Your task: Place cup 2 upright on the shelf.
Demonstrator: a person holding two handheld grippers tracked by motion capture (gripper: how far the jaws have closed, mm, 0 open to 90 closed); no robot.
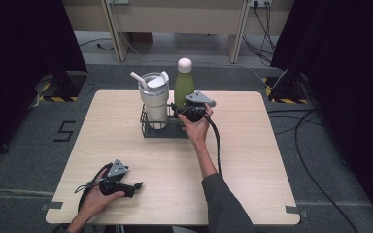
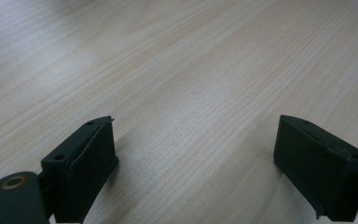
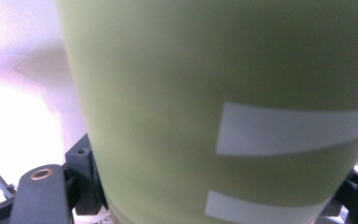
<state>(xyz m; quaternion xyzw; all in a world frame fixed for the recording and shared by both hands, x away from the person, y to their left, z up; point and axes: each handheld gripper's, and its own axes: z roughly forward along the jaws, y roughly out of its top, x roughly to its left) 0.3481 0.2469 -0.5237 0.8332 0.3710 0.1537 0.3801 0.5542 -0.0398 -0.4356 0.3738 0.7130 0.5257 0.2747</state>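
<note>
The right gripper [image 1: 187,112] has its jaws closed on the lower body of the green bottle [image 1: 184,87], which stands upright at the right end of the dark wire rack [image 1: 161,130] near the far edge of the tabletop [image 1: 252,160]; in the right gripper view the bottle [image 3: 223,107] sits between the two jaws, its pale stripes close to the camera. Just to the left of the bottle, in the same rack, stands a white tumbler [image 1: 154,99] with a lid and straw, and the two look very close, perhaps touching. That closeness is the main risk as I judge it: if the bottle goes down at a slant, its base could catch on the rack's wire rim or divider and tip, or its side could knock the tumbler and rock it, and the straw lid may not keep liquid in. The smooth round body also gives the jaws little to bite on, so a loosening grip before the base is seated could let it drop and jolt the rack along the wood. Whether the base already rests on the rack floor I cannot tell, since the hand hides it. Opening too early, or pulling back sideways rather than straight away, could drag the bottle over. The left gripper [image 1: 137,185] lies low on the near left of the tabletop, well apart, jaws wide open and holding nothing, with bare wood [image 2: 182,93] between them.
</note>
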